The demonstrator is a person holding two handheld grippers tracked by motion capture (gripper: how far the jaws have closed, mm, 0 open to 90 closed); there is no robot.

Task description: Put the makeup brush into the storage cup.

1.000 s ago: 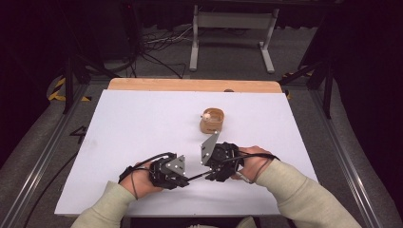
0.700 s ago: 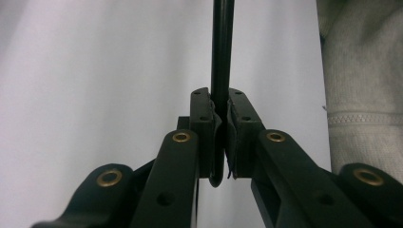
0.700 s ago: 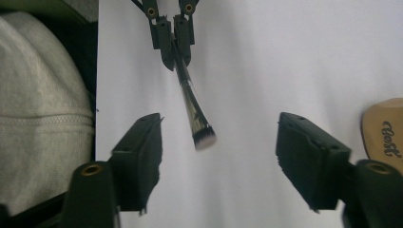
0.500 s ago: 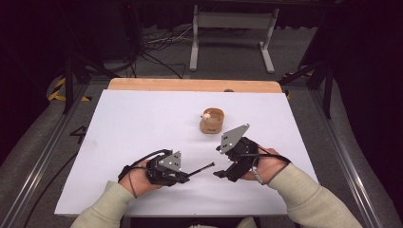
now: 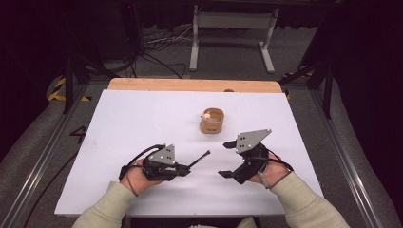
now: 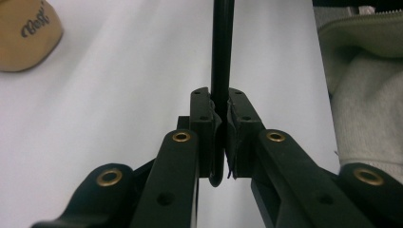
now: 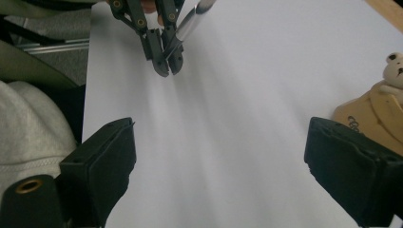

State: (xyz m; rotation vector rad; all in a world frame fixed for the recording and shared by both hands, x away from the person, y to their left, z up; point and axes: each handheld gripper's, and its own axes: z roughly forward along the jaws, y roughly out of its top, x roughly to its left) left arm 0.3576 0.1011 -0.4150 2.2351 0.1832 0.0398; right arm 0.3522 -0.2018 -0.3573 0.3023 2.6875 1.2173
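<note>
left gripper point(image 5: 183, 167): we see it clamped on a thin black pen-like rod point(image 5: 199, 158), the pads pinching near the rod's lower end so the long part juts out toward the table middle.
right gripper point(image 5: 229, 159): its jaws have just been opening and stand wide apart with nothing between them; it sits off to the side of the rod.
why so: we judge the rod is passed to the left gripper, the right one letting go.
wooden cup point(image 5: 212, 121): it stands upright past both grippers, a small bear figure point(image 7: 394, 70) at its rim, perhaps the rod's goal.
table point(image 5: 142, 118): white, bare around the grippers.
hard to tell: we cannot make out the rod's tip, cut off in the left gripper view, nor what the cup holds.
</note>
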